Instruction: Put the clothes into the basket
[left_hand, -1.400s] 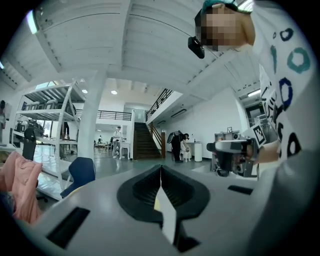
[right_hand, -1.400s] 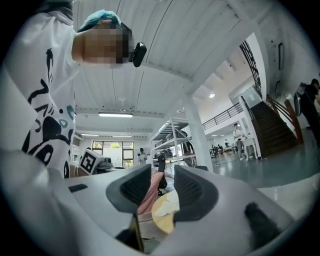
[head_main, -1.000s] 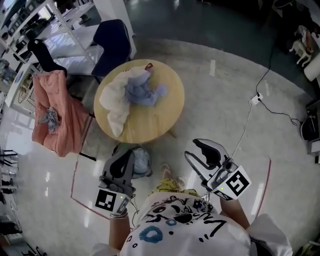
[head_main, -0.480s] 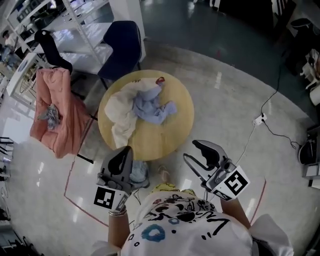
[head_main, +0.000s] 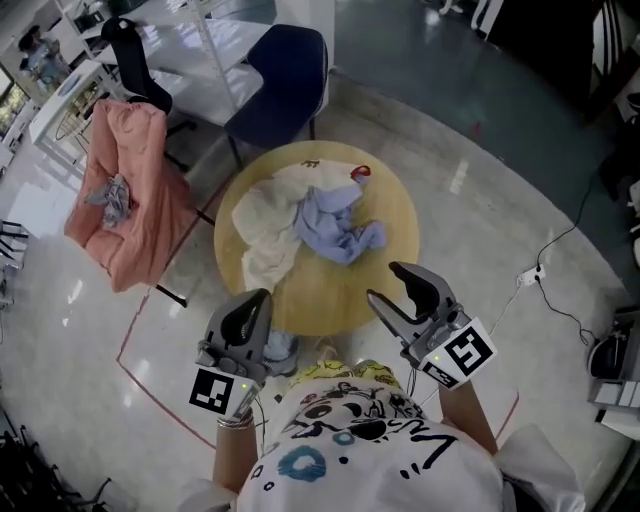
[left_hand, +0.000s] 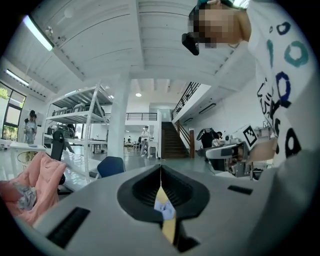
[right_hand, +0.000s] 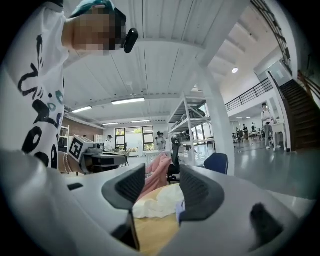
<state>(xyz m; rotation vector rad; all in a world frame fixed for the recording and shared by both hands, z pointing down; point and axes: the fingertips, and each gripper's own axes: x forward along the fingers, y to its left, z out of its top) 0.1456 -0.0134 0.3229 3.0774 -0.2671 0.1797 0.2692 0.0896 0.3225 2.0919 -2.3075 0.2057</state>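
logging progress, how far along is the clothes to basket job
Done: one grey garment lies in the pink basket. In hand: nothing. The left gripper is shut and empty; the right gripper has just been opening its jaws, with nothing between them. Both point at the round table. Left: the cream garment and the light blue garment lie on that table.

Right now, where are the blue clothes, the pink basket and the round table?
blue clothes (head_main: 336, 225): head view, middle of the heap.
pink basket (head_main: 150, 235): head view, its side wall.
round table (head_main: 330, 295): head view, bare wood near its edge.
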